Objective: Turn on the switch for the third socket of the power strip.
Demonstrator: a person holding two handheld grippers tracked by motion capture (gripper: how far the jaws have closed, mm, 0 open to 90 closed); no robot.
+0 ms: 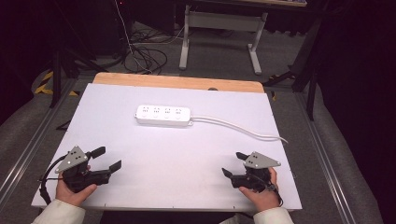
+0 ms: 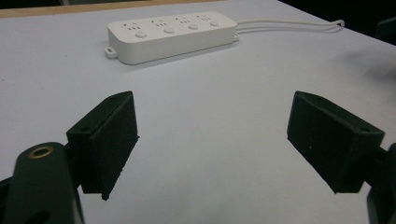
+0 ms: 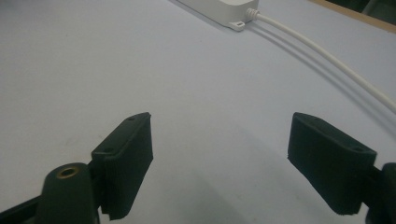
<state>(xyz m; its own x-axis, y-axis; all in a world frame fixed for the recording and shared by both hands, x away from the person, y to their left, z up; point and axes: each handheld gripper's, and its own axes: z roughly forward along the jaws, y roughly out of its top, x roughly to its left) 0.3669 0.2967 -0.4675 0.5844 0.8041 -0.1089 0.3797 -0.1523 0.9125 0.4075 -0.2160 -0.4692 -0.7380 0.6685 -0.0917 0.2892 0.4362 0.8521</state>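
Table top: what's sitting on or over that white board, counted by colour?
White: 2, the power strip and its cable
Black: 2, the left gripper and the right gripper, each held in a hand with its jaws apart and nothing between them
Total: 4

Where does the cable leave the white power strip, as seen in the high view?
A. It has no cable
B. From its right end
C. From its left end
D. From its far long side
B: the cable comes out of the right end of the power strip and runs toward the table's right edge.
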